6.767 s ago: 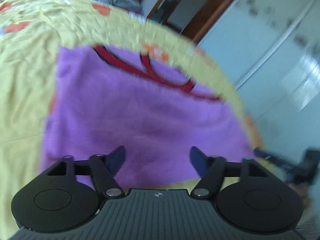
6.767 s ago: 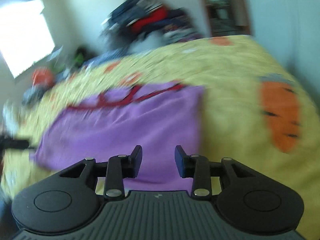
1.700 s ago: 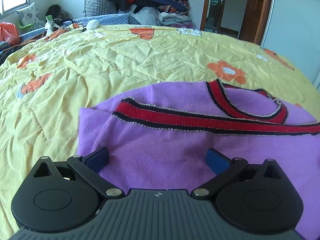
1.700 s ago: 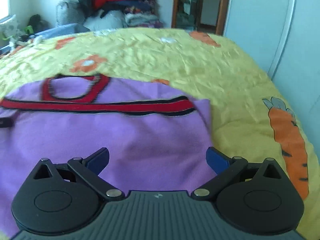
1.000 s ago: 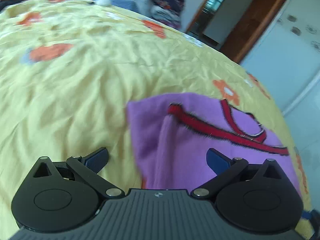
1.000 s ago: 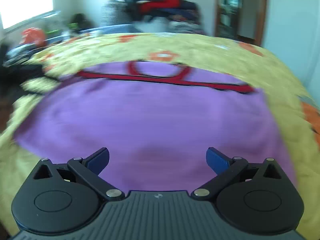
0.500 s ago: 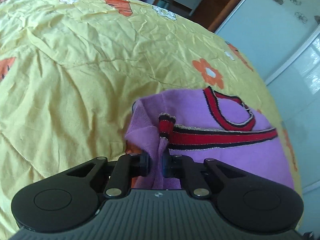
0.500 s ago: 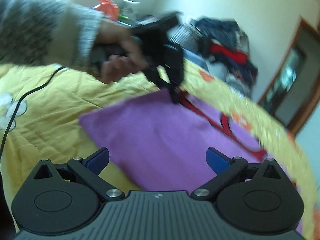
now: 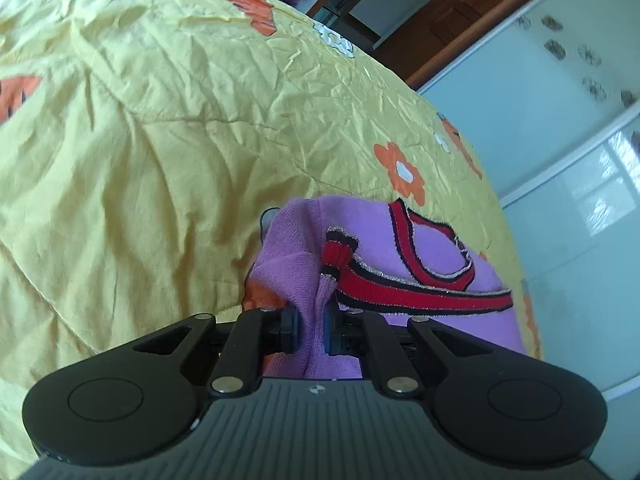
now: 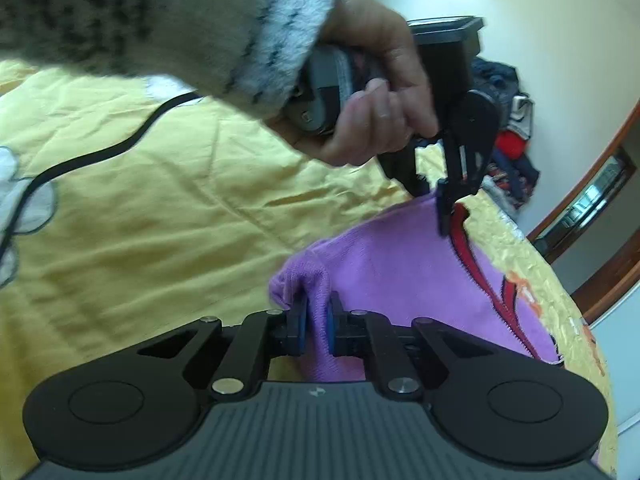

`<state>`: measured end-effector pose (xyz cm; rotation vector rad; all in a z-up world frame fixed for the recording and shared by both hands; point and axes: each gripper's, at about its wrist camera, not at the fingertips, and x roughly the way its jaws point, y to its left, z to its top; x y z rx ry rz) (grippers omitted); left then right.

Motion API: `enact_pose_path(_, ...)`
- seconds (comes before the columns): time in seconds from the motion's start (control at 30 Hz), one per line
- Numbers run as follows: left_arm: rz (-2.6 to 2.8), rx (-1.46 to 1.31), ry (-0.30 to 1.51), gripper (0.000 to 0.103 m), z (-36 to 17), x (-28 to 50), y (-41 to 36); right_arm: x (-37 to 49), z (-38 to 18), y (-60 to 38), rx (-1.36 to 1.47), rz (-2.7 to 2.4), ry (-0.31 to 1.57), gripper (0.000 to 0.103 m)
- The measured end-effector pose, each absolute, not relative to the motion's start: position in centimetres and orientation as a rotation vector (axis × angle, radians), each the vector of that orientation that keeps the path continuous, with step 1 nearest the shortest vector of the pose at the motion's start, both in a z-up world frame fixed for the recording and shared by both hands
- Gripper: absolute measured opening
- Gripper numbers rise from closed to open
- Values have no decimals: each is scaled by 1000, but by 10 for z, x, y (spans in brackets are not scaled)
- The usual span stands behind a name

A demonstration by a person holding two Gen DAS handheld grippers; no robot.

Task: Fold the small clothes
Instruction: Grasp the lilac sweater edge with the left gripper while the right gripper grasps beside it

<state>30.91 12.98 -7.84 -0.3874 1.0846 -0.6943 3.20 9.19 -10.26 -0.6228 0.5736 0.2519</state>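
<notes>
Left wrist view, nearest first: the left gripper (image 9: pixel 311 330) is clamped on a bunched fold of the purple sweater (image 9: pixel 432 248), the knit squeezed between its blue pads at 6 o'clock. A second ago both tools stood spread wide above the flat garment; the left closed half a second back, and the right gripper (image 10: pixel 315 326) has now closed too, pinching a purple corner at 6 o'clock in its own view. Judgement: both holds on one side edge are secured, so the fold can begin, presumably carrying that edge across the body.

Beyond the left pads, the red and black striped trim (image 9: pixel 420 290) runs toward 3 o'clock, with the neckline loop behind it. The sweater lies on the yellow bedspread (image 9: pixel 160 160), which fills the frame from 9 to 12 o'clock; a wooden door frame (image 9: pixel 452 20) stands at 1 o'clock.

Right wrist view alone shows the person's left hand (image 10: pixel 372 112) at 12 o'clock, gripping the left tool's handle, its tip down on the trim end, and a black cable (image 10: pixel 100 156) at 10 o'clock. Only the left view shows the neckline and the flat far half of the garment
</notes>
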Motion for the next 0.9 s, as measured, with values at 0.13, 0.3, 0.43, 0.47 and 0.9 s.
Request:
enact_pose_path(0.13,-688,-571,1108,10,-86,313,145,33,-68,59,-323,269,589,6)
enact_pose_path(0.3,-700,-669,1081,10,-56,307,135,29,-22,-8,21,269,520,6)
enact_pose_path(0.43,-724,-658,1053,10,-21,302,94,15,1,-76,256,254,462,6)
enact_pose_path(0.47,-732,-647,1055,10,-14,301,79,14,2,-91,299,241,461,6)
enact_pose_path(0.9,-829,-427,1179,10,-35,267,-156,-62,-61,-291,820,19,407,4)
